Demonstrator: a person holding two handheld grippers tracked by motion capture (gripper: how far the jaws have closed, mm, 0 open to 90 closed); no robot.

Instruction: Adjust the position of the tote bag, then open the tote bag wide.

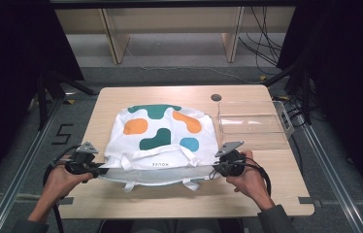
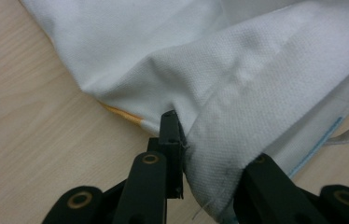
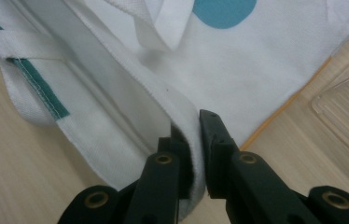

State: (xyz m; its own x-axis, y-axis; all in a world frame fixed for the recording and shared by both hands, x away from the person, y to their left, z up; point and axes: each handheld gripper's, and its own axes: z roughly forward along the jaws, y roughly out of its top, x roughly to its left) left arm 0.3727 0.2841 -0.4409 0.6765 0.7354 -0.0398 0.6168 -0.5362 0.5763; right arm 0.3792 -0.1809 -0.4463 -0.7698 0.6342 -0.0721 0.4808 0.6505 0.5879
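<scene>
White bag (image 1: 162, 141) with orange, green and blue patches, flat on table (image 1: 247, 194), just left of clear tray (image 1: 252, 127); open hem toward near edge, handles (image 1: 189, 183) trailing below. Left gripper (image 1: 103, 170) pinching left corner of upper hem, jaws clamped on fabric (image 2: 210, 154). Right gripper (image 1: 214, 168) pinching right corner likewise, jaws nearly together on cloth edge (image 3: 192, 140). Left hand (image 1: 62, 180) and right hand (image 1: 248, 180) low over table, forearms entering from below, grippers pointing inward toward each other.
</scene>
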